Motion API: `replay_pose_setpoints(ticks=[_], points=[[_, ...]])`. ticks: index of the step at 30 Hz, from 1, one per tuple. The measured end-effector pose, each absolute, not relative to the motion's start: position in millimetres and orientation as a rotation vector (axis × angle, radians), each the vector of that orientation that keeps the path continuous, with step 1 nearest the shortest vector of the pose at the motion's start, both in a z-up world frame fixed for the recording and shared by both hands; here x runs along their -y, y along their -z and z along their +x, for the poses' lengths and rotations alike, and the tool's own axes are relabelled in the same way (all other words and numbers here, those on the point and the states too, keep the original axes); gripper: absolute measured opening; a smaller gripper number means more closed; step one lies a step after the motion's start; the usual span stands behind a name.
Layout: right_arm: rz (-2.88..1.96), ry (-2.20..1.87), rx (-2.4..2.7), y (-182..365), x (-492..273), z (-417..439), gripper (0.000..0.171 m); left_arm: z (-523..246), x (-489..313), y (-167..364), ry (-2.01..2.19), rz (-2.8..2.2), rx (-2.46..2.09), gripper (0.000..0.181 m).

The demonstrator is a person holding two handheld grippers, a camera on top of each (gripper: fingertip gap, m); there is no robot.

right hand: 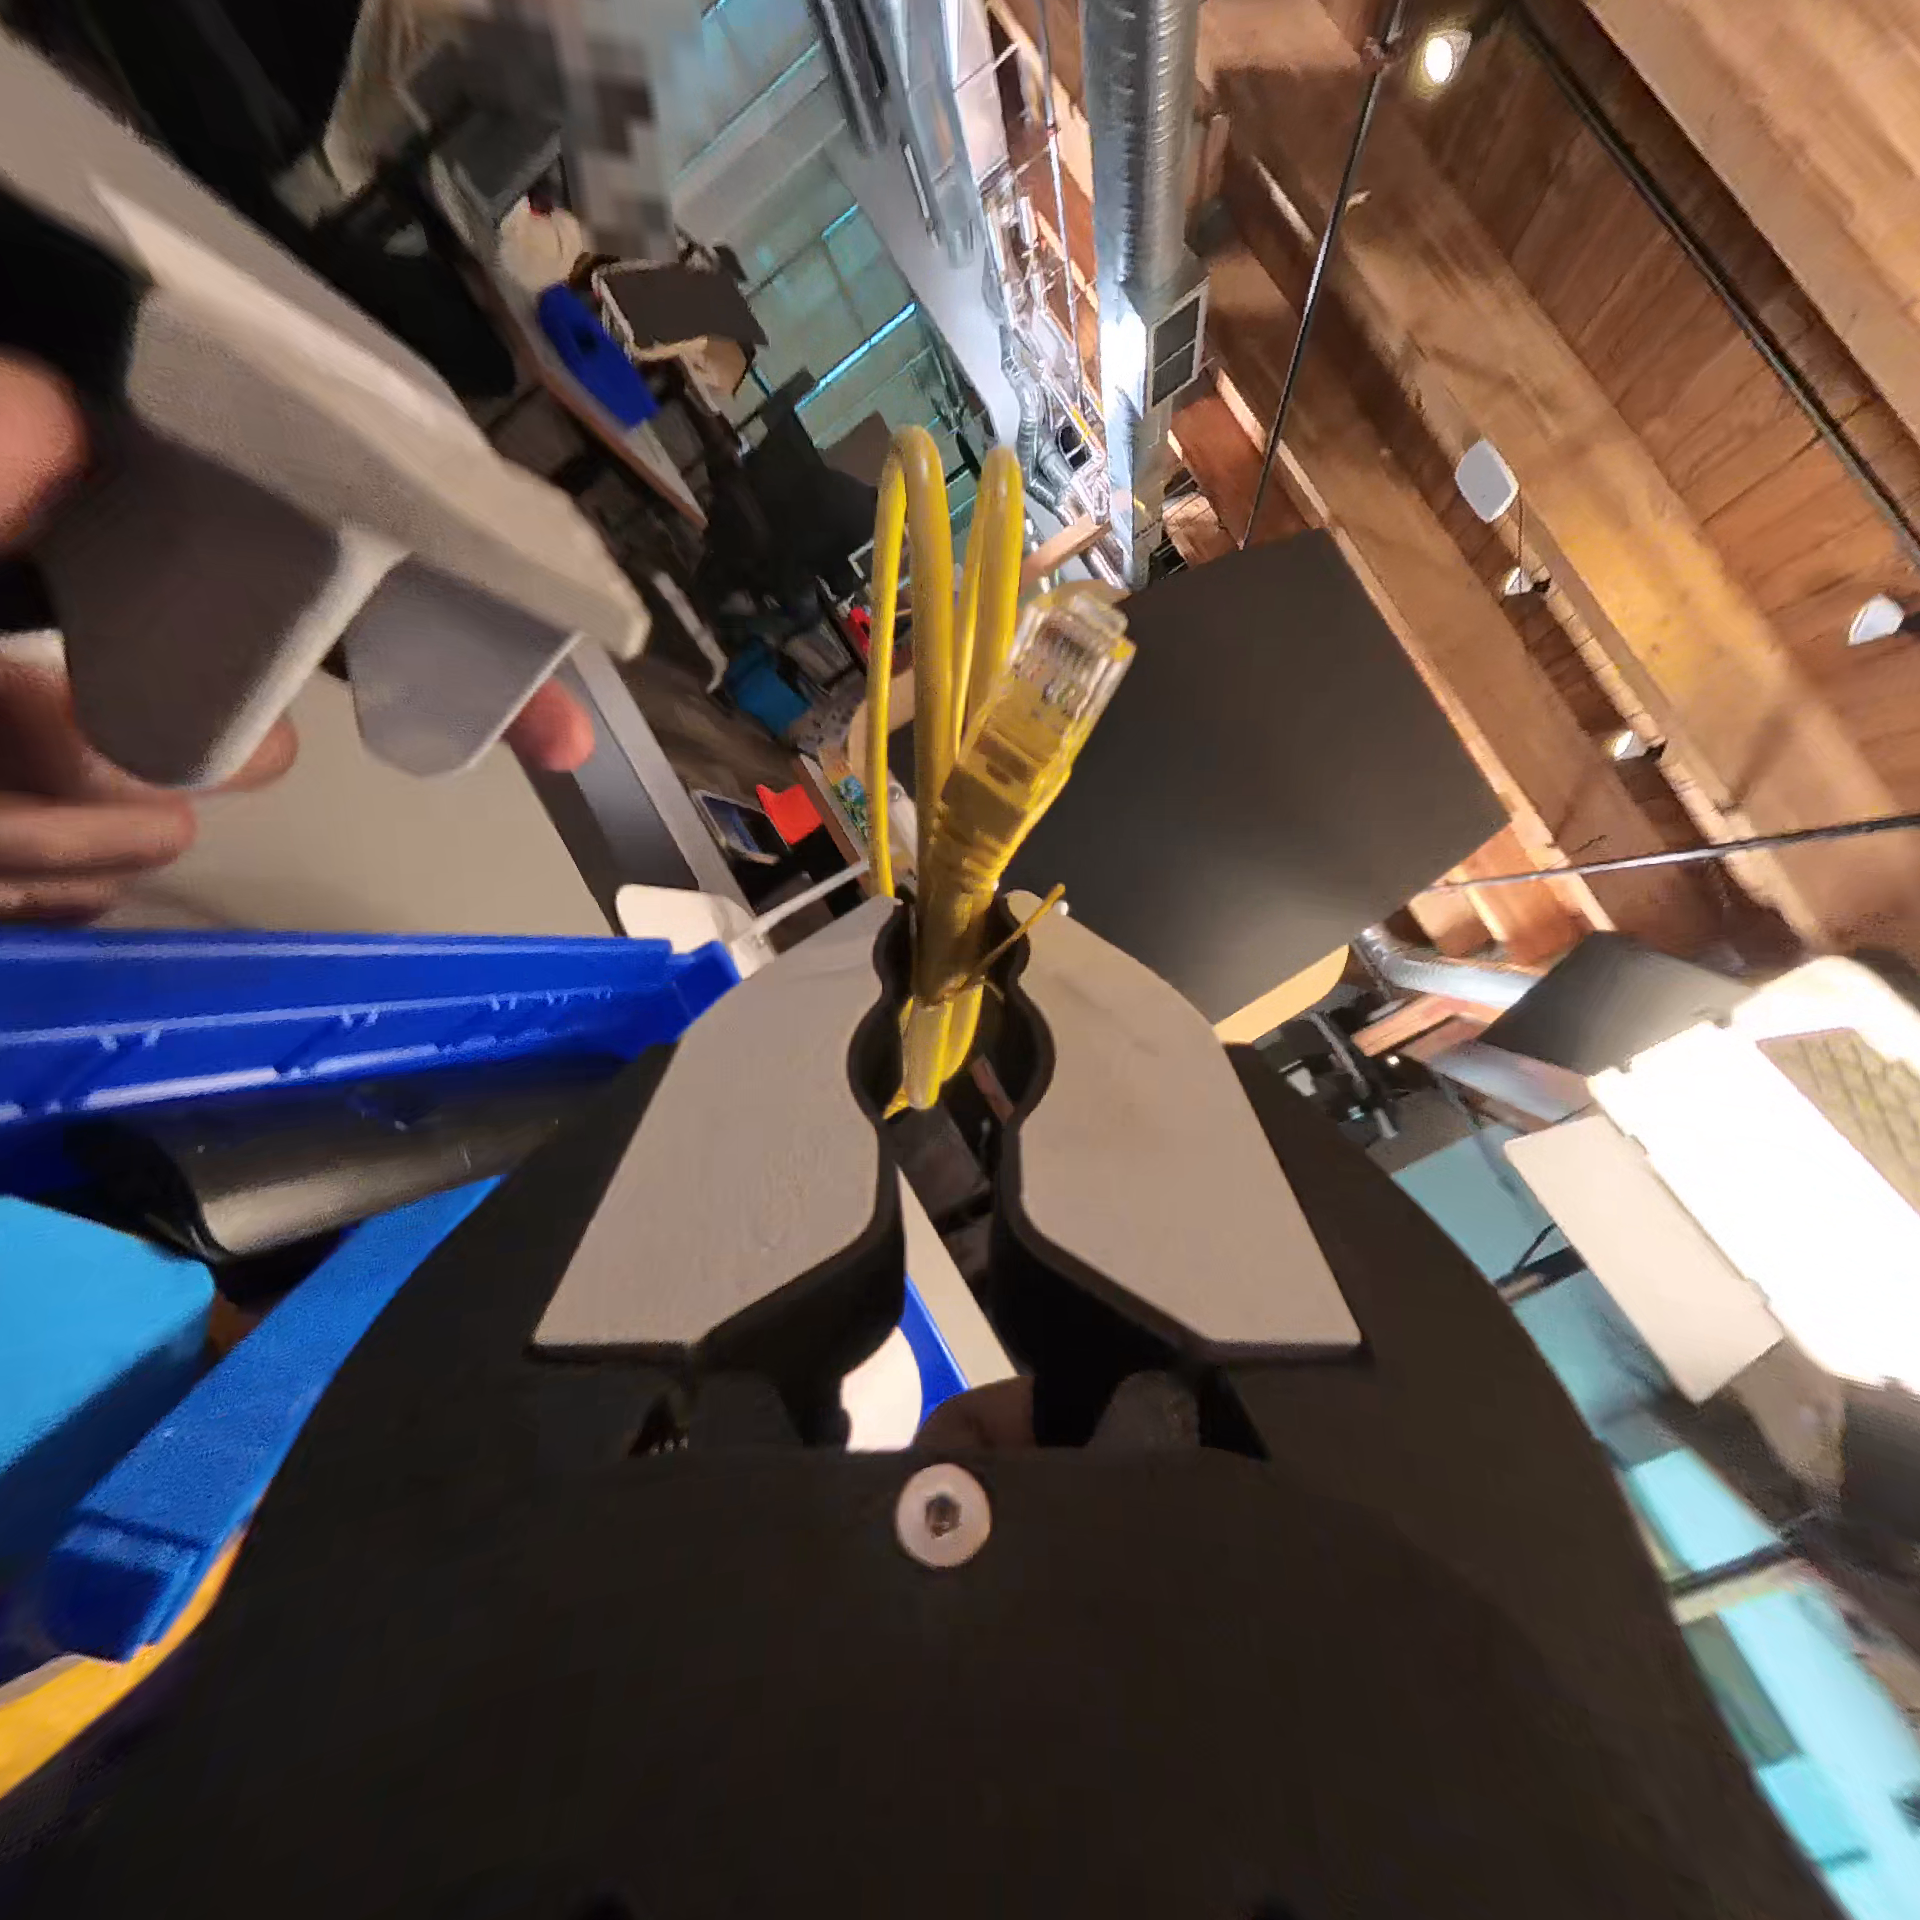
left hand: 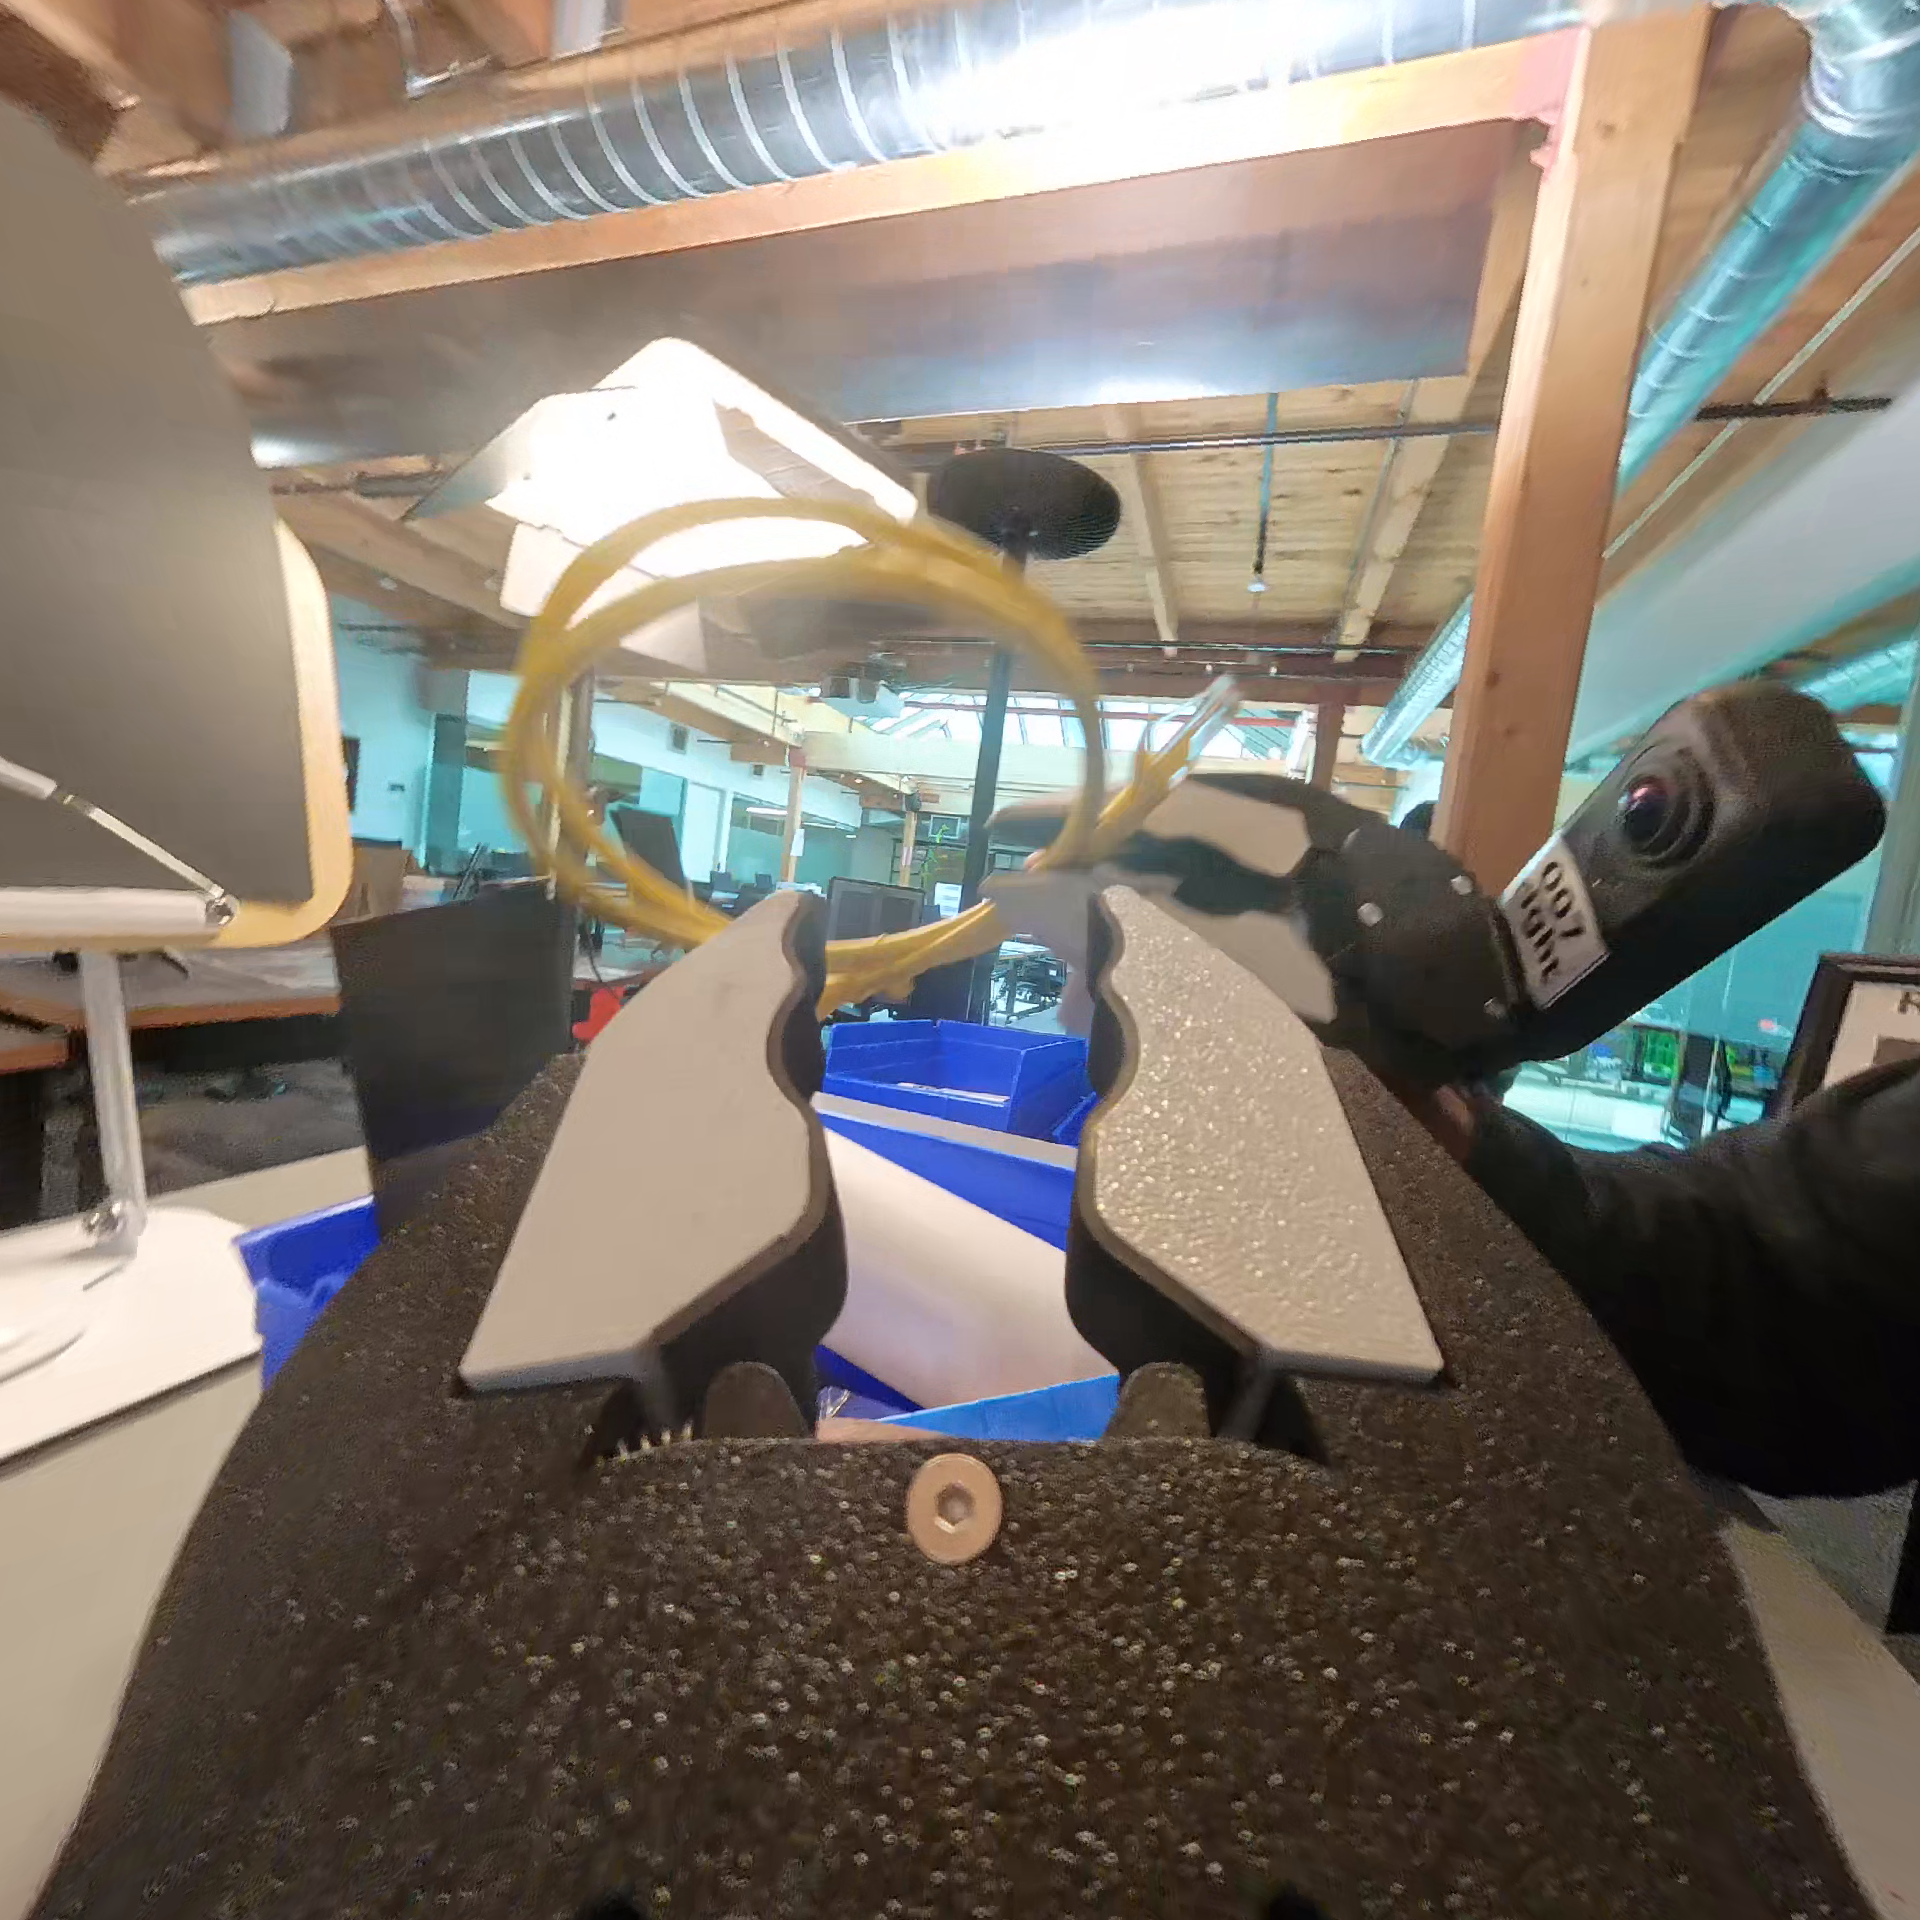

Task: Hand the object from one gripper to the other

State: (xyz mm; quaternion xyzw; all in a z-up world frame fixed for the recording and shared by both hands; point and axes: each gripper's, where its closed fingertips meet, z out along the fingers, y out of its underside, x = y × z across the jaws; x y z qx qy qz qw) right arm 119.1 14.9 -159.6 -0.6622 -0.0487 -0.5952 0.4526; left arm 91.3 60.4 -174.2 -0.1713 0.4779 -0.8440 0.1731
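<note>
yellow cable (left hand: 800,727) loops motion-blurred, right gripper (left hand: 1023,857) smeared (contact unclear), lower coil hidden behind left fingers (left hand: 727,1101)

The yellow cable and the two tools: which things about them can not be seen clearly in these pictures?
- Left wrist view: the yellow cable coil is motion-blurred; its turns cannot be counted.
- Left wrist view: the left tool stands open; whether the cable touches it is unclear.
- Right wrist view: the right tool hides the cable's clamped part.

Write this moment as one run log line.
right gripper: shut on yellow cable | left gripper: open, beside coil | handover: not yet done
</note>
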Motion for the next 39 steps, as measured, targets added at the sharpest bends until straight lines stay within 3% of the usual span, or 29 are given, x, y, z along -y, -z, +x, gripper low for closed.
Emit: replay_pose_setpoints(ticks=[6, 8, 10, 16, 24, 31, 39], points=[[-1.719, 1.637, 0.339, 191, -32, 116, 0.013, 80, -46, 171, 2.567, -0.504, -1.448, 0.052], [-1.730, 1.683, 0.389, 196, -33, 117, 0.013, 75, -47, 169, 2.720, -0.513, -1.468, 0.041], [-1.732, 1.719, 0.426, 199, -34, 118, 0.013, 80, -51, 171, 2.772, -0.574, -1.440, 0.016], [-1.768, 1.692, 0.411, 207, -35, 122, 0.017, 78, -51, 172, 2.709, -0.522, -1.413, 0.007], [-1.754, 1.156, -0.129, 179, -15, 126, 0.022, 92, -92, 159, 2.276, -0.486, -1.243, 0.007], [-1.547, 0.558, -0.213, 170, -17, 73, 0.036, 99, -76, 182, 1.405, -0.197, -1.448, 0.007], [-1.433, 0.723, -0.010, 189, -15, 28, 0.038, 74, -21, 218, 0.901, 0.203, -1.505, 0.007]])
